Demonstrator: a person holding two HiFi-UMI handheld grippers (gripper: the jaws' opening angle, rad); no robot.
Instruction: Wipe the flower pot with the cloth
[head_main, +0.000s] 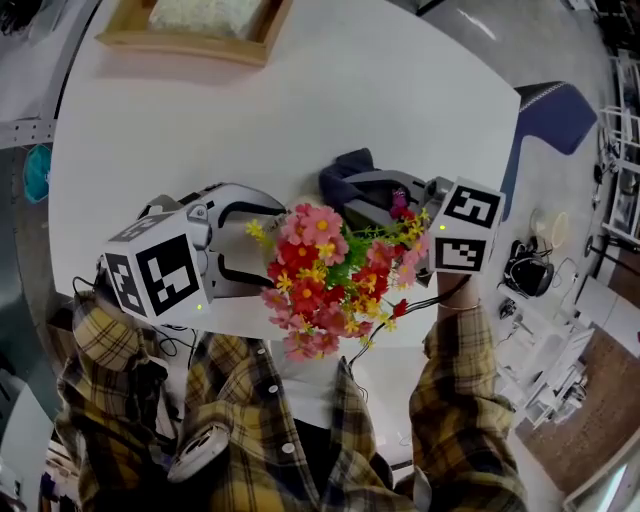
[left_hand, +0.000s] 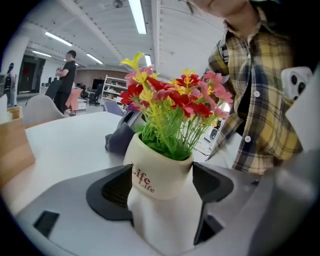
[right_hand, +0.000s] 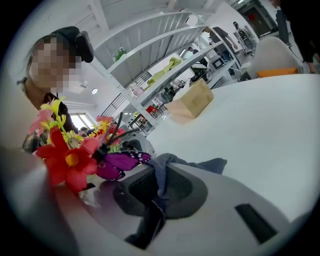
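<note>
A cream flower pot (left_hand: 159, 175) printed "Life" carries red, pink and yellow flowers (head_main: 325, 280) and stands near the table's front edge. My left gripper (left_hand: 162, 181) is shut on the pot, one jaw on each side of it. In the head view the blooms hide the pot, and the left gripper (head_main: 268, 248) reaches in from the left. My right gripper (right_hand: 155, 200) is shut on a dark blue-grey cloth (right_hand: 165, 172). It comes in from the right (head_main: 365, 200) behind the flowers, with the cloth (head_main: 350, 168) bunched at its tip. A purple butterfly ornament (right_hand: 120, 164) sticks out of the bouquet.
The round white table (head_main: 300, 110) stretches away behind the pot. A wooden tray (head_main: 195, 35) sits at its far edge. A blue chair (head_main: 555, 110) stands to the right. My plaid sleeves and body are close to the front edge. People stand far off in the room.
</note>
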